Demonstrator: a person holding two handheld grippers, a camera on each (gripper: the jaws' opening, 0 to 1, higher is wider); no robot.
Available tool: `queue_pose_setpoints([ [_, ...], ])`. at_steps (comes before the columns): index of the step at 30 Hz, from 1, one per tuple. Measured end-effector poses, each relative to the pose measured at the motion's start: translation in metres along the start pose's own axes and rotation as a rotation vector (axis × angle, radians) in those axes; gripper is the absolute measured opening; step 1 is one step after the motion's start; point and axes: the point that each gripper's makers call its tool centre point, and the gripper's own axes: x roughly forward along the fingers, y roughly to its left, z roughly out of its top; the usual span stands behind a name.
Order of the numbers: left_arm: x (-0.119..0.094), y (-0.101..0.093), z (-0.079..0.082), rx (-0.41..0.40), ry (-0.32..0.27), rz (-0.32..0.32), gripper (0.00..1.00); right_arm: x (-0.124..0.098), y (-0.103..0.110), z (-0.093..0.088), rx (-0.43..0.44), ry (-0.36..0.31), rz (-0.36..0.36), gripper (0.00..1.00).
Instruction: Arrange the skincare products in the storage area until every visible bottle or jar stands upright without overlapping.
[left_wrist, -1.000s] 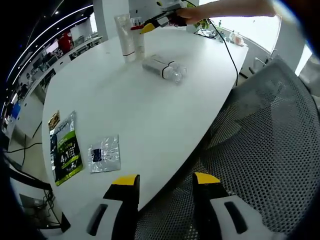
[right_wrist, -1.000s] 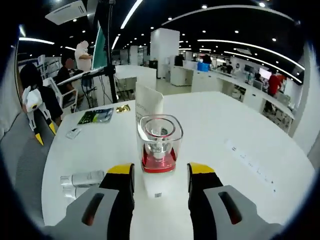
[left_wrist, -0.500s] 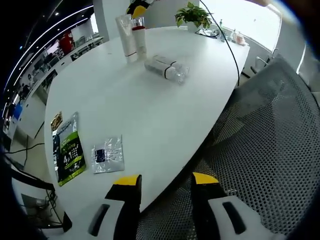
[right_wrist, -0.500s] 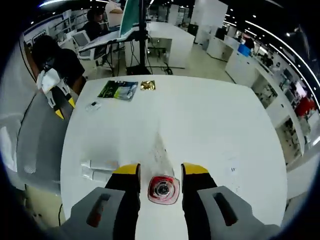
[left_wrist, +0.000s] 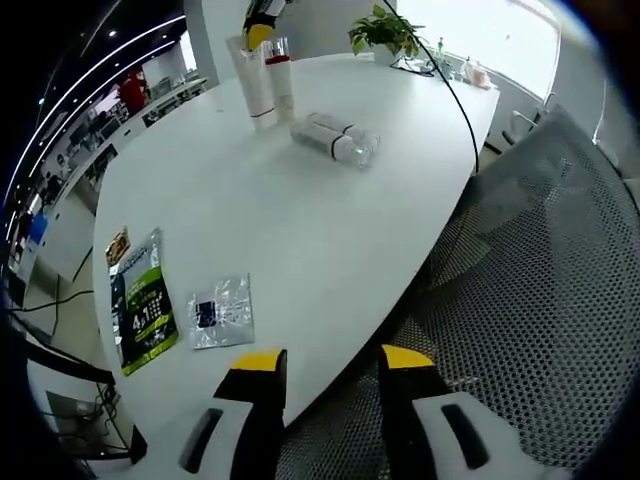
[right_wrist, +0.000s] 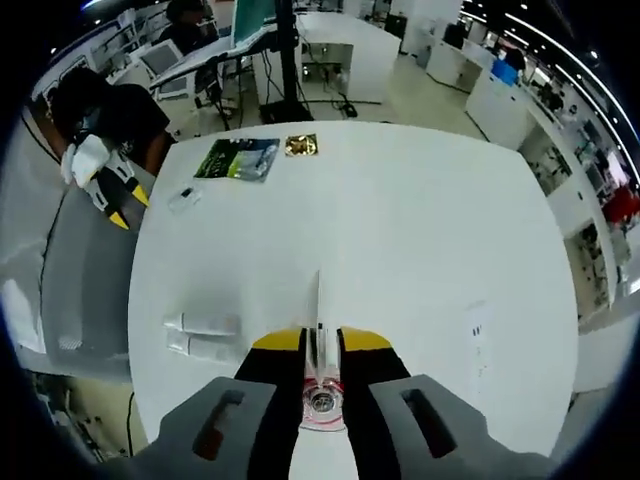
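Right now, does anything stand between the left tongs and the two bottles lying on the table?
Nothing visible does. Bare table lies between the left tongs and the lying bottles; the green packet and clear sachet sit off to one side.

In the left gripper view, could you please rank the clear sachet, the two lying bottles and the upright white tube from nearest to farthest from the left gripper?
1. Clear sachet, just ahead of the left gripper, slightly left.
2. Lying bottles, mid-table, side by side.
3. Upright white tube, at the far end.
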Motion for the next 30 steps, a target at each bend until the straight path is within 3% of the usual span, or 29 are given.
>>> queue_pose_setpoints([
  [5, 0.000, 0.000, 0.000, 0.005, 0.002, -0.001, 0.37, -0.009, 0.004, -0.017, 0.065, 0.028, 0.025, 0.33],
  [11, 0.000, 0.000, 0.000, 0.009, 0.001, 0.001, 0.36, -0.012, 0.004, -0.040, 0.116, 0.091, 0.018, 0.34],
  [13, 0.000, 0.000, 0.000, 0.010, 0.003, 0.001, 0.36, -0.009, 0.005, -0.046, 0.109, 0.119, 0.027, 0.29],
  [14, -0.001, 0.000, 0.000, 0.011, 0.002, 0.002, 0.36, -0.007, 0.008, -0.043, 0.061, 0.103, 0.052, 0.26],
  [17, -0.001, 0.000, 0.000, 0.011, 0.002, 0.002, 0.35, -0.009, 0.009, -0.042, 0.078, 0.100, 0.034, 0.26],
  [23, -0.001, 0.001, 0.000, 0.013, 0.001, 0.005, 0.35, -0.008, 0.012, -0.040, -0.008, 0.102, 0.066, 0.26],
  [30, -0.001, 0.002, 0.000, 0.018, 0.005, 0.008, 0.34, -0.006, 0.011, -0.040, -0.021, 0.094, 0.066, 0.27],
])
